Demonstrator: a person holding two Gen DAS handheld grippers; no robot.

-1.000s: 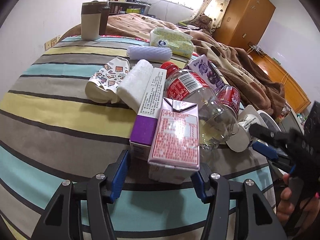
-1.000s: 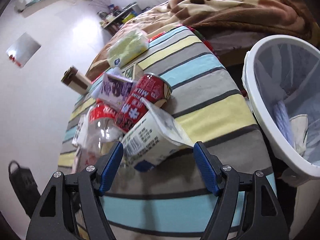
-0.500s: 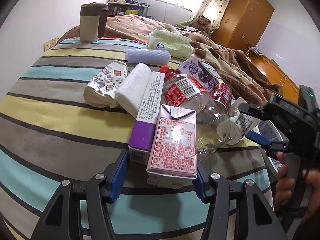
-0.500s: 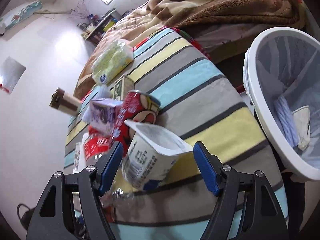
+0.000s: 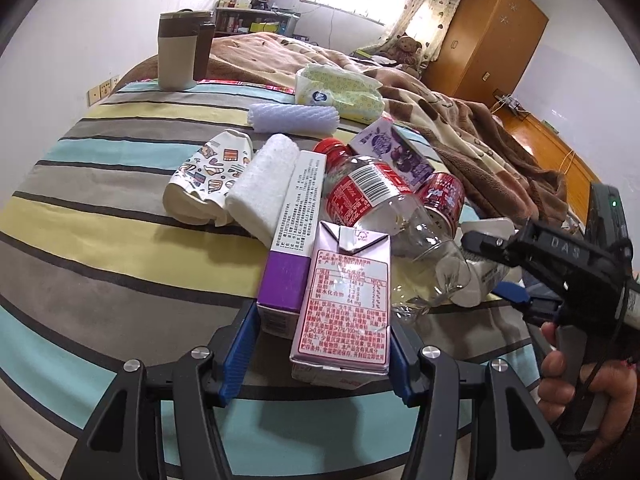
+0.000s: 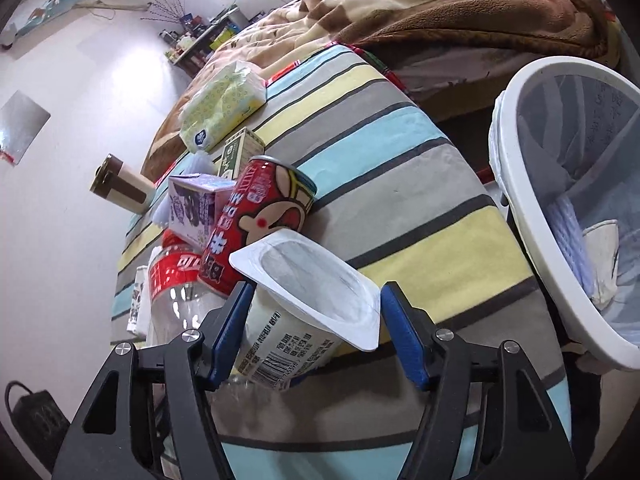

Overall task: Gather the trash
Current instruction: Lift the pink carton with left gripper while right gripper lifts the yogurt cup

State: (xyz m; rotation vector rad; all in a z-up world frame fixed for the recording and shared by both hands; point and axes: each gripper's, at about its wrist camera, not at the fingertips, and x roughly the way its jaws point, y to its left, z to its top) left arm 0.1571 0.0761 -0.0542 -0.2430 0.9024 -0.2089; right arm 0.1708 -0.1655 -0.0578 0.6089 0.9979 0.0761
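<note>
On the striped cloth lies a pink drink carton [image 5: 344, 304] between the pads of my left gripper [image 5: 322, 320]. A purple box [image 5: 288, 240] lies against it at the left pad. The jaws straddle both without a visible squeeze. My right gripper [image 6: 318, 288] is closing around a white yoghurt cup [image 6: 312, 280] that is tipped mouth-up. Its left pad is at the cup's body and its right pad sits just off the rim corner. In the left wrist view the right gripper [image 5: 488, 268] reaches in from the right. A white bin [image 6: 532, 240] stands right of the table.
Behind the carton lie a clear bottle [image 5: 372, 196], a red can [image 6: 260, 216], a purple carton [image 5: 400, 152], a crushed paper cup [image 5: 208, 176] and a white roll [image 5: 260, 184]. Farther back are a foam sleeve [image 5: 294, 118], a tissue pack [image 5: 336, 92] and a mug [image 5: 180, 52]. A person's hand [image 5: 580, 380] holds the right gripper.
The right gripper's jaws narrowed around the yoghurt cup, which tipped from lying to mouth-up. That gripper came further into the left wrist view. The left gripper kept its place.
</note>
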